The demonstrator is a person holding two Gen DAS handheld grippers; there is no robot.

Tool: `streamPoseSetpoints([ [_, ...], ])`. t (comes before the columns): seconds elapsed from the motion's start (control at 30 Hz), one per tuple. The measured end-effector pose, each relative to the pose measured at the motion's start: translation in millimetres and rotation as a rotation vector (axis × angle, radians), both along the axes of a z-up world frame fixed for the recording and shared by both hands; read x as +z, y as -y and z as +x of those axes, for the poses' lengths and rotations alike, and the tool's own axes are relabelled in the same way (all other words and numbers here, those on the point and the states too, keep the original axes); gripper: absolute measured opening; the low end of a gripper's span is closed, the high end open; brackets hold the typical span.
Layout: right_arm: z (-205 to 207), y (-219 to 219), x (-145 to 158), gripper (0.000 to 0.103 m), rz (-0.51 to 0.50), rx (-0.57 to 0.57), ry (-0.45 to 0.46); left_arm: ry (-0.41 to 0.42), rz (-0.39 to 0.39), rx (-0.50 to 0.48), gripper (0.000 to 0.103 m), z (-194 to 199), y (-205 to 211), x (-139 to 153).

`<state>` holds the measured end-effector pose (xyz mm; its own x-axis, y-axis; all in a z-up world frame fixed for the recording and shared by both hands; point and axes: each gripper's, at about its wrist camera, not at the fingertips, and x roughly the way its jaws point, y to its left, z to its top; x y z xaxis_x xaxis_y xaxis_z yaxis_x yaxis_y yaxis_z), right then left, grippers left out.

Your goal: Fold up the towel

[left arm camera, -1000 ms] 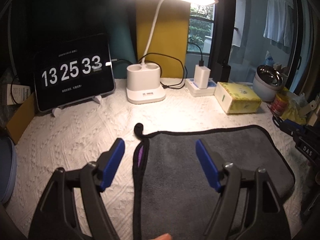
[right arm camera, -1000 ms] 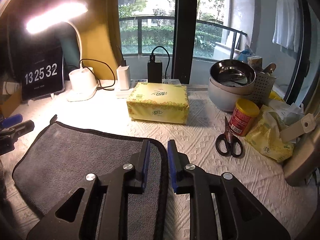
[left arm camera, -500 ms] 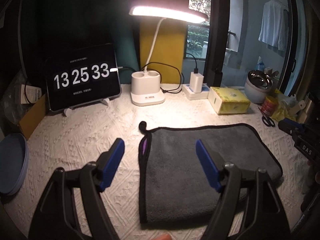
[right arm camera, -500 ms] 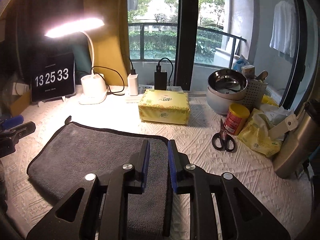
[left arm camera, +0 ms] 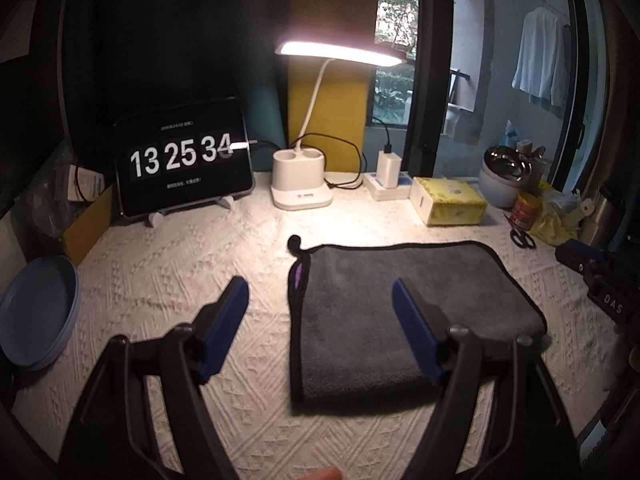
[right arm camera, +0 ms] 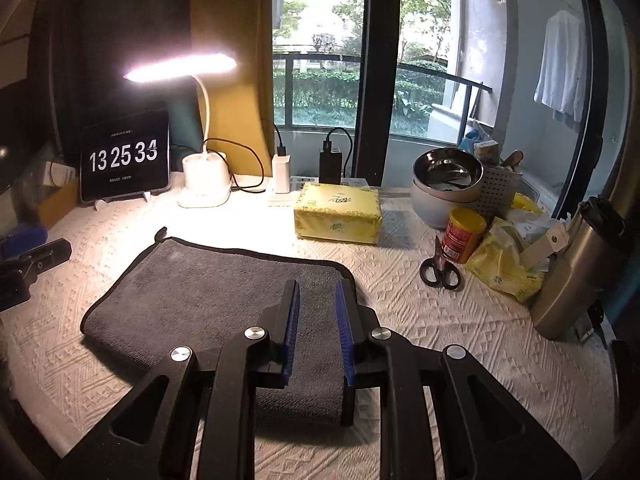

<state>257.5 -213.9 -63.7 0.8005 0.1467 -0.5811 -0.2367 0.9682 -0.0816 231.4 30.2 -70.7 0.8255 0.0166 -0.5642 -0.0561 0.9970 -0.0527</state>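
Left hand-held gripper (left arm camera: 320,304) gapes empty; right hand-held gripper (right arm camera: 316,312) (narrowly parted, gripping nothing) hides the folded towel's (right arm camera: 208,296) near edge.

The left tongs (left arm camera: 320,304) stand wide apart above the tabletop (left arm camera: 180,264), holding nothing, their blue pads on either side of the left edge of the folded grey towel (left arm camera: 400,300), which lies flat with a black border and a small loop at its far left corner. Behind the towel stand a tablet clock (left arm camera: 182,160) reading 13 25 34, a lit white lamp (left arm camera: 302,184), a charger (left arm camera: 390,170) and a yellow tissue box (left arm camera: 450,200). A blue plate (left arm camera: 36,312) sits at the left edge, scissors (left arm camera: 522,237) and a red can (left arm camera: 528,210) lie far right, and the right tongs (left arm camera: 600,280) reach in from the right edge, their state unclear.
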Motion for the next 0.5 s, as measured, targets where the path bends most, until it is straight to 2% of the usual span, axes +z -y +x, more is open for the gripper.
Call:
streamPoseSetpoints([
  [0.5, -43, -5, 5, 0.020, -0.002, 0.008, 0.011, 0.020, -0.007, -0.031, 0.076, -46, 8, 5],
])
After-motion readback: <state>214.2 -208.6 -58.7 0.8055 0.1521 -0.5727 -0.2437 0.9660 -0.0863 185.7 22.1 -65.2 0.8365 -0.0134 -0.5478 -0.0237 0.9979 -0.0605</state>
